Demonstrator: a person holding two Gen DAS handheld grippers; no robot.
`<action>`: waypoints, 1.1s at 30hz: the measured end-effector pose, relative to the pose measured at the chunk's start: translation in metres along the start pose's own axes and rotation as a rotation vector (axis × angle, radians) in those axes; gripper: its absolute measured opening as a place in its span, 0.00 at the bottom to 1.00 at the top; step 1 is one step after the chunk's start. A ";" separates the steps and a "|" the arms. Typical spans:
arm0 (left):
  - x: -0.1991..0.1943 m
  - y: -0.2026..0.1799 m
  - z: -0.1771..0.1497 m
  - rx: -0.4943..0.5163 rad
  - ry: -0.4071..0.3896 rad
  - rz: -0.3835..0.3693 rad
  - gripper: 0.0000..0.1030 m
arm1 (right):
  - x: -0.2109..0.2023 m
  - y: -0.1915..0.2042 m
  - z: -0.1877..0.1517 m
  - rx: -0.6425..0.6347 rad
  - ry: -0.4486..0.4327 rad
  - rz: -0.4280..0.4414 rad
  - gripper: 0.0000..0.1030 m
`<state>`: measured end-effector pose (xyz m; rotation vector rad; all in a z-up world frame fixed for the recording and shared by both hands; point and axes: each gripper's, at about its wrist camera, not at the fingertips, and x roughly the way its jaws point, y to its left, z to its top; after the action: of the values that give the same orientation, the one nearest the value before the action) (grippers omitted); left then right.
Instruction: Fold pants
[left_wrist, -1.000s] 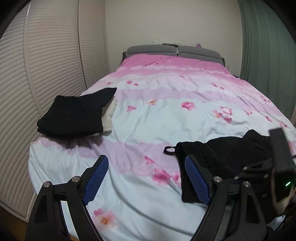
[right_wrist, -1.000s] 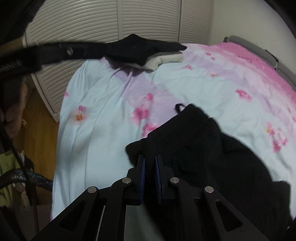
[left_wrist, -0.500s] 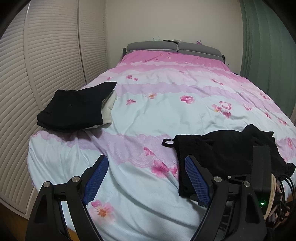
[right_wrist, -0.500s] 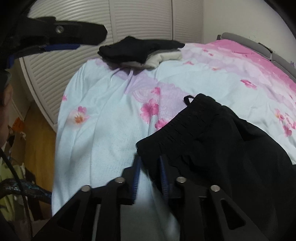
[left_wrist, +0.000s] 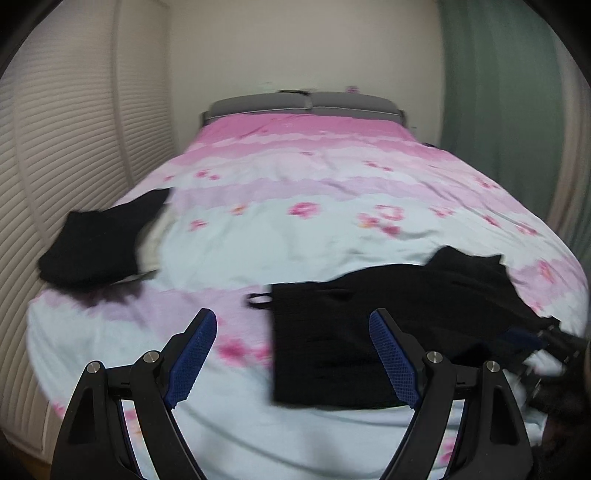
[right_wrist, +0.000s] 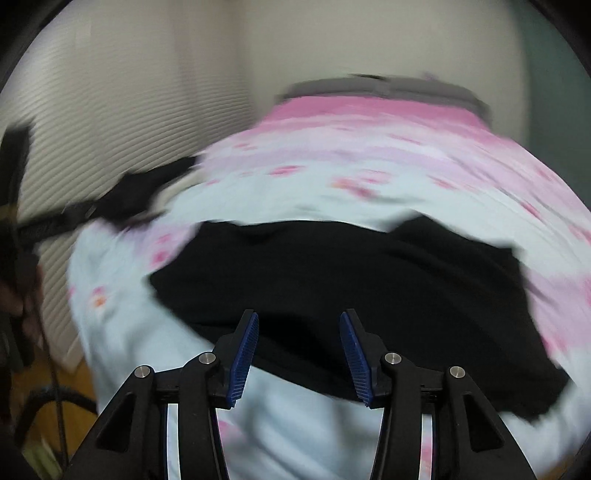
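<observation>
Black pants lie spread across the near right part of the bed, waistband and its small loop to the left. My left gripper hovers open just short of the waistband corner, with nothing between its blue pads. In the right wrist view the pants fill the middle. My right gripper is over their near edge. Its jaws are opening and the pads touch no cloth. The picture is blurred by motion.
A folded stack of black and cream clothes sits at the bed's left edge. The pink floral cover runs back to a grey headboard. Louvred doors stand left and a green curtain right. Wooden floor shows below the bed corner.
My right gripper has let go of the pants' waistband, parted its jaws and swung right while rolling. My left gripper shifted so that the waistband now lies ahead of its fingers.
</observation>
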<state>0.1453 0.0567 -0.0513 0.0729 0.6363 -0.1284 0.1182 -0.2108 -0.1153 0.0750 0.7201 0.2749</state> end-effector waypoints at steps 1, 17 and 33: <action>0.002 -0.013 0.000 0.013 -0.001 -0.019 0.83 | -0.006 -0.019 -0.002 0.056 0.013 -0.028 0.46; 0.035 -0.116 -0.025 0.160 -0.016 -0.149 0.83 | -0.021 -0.175 -0.037 0.640 0.072 -0.082 0.46; 0.069 -0.130 -0.070 0.372 0.034 -0.224 0.59 | -0.009 -0.171 -0.039 0.597 0.088 -0.129 0.46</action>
<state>0.1403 -0.0711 -0.1522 0.3632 0.6469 -0.4622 0.1241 -0.3789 -0.1666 0.5847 0.8719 -0.0684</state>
